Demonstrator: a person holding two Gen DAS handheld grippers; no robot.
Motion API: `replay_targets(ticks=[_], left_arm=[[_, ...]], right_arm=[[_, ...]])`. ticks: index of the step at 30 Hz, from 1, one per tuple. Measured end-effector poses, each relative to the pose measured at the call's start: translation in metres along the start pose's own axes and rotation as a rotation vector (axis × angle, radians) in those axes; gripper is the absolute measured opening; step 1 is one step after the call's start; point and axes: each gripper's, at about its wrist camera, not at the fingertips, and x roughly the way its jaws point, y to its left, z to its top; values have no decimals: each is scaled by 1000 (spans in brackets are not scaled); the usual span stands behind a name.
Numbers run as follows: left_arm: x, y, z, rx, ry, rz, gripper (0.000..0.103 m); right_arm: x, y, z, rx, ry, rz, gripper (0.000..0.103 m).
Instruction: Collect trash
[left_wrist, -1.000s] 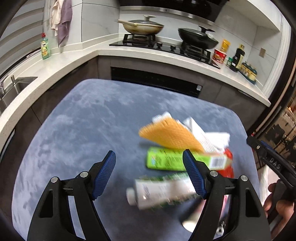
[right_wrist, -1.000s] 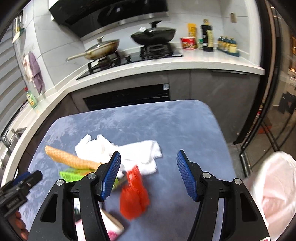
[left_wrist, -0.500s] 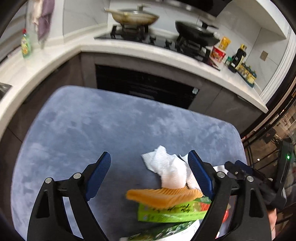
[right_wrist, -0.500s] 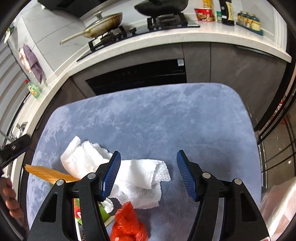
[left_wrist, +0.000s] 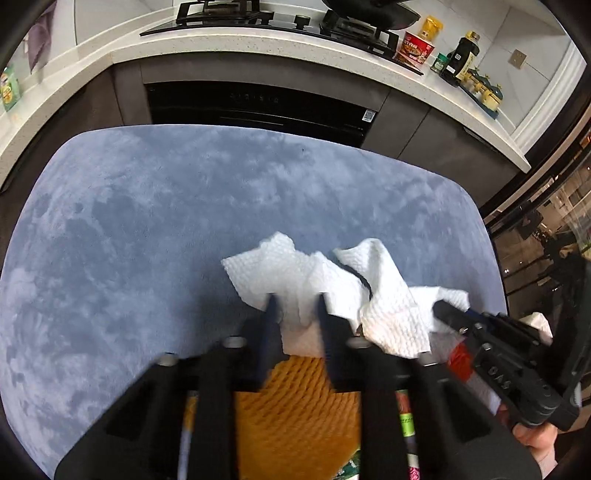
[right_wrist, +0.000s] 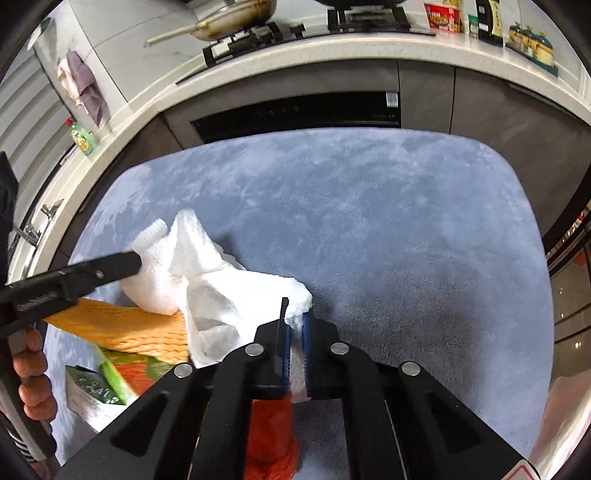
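Observation:
Two crumpled white paper towels lie on the blue-grey tabletop (left_wrist: 147, 229). My left gripper (left_wrist: 295, 306) is shut on the left paper towel (left_wrist: 280, 273). My right gripper (right_wrist: 294, 314) is shut on the corner of the right paper towel (right_wrist: 236, 295), which also shows in the left wrist view (left_wrist: 388, 295). Under the towels lie an orange foam net (left_wrist: 295, 406), also in the right wrist view (right_wrist: 122, 325), a green box (right_wrist: 92, 384) and a red net bag (right_wrist: 271, 443). The left gripper shows in the right wrist view (right_wrist: 110, 266).
A kitchen counter (left_wrist: 258, 40) with a gas hob (left_wrist: 229, 14), a cup noodle tub (left_wrist: 415, 48) and bottles (left_wrist: 463, 51) runs behind the table. A dark oven front (left_wrist: 255, 107) faces the table's far edge. A whitish plastic bag (right_wrist: 569, 417) hangs at the table's right.
Both grippers have moved forward and down onto the paper towels and closed on them. They were open half a second ago.

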Motion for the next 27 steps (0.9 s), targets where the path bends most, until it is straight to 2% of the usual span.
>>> replay_targets(ticks=[4, 14, 21, 27], left_arm=[[-16, -1, -4, 1, -40, 3, 5], [-84, -24, -13, 30, -169, 0, 4], [-138, -65, -29, 89, -252, -30, 4], [-165, -110, -53, 152, -276, -74, 4]], right_arm=[[-24, -2, -1, 19, -61, 5, 4], [-115, -18, -13, 105, -232, 1, 4], [-184, -33, -36, 134, -333, -34, 4], [-236, -57, -65, 169, -403, -77, 4]])
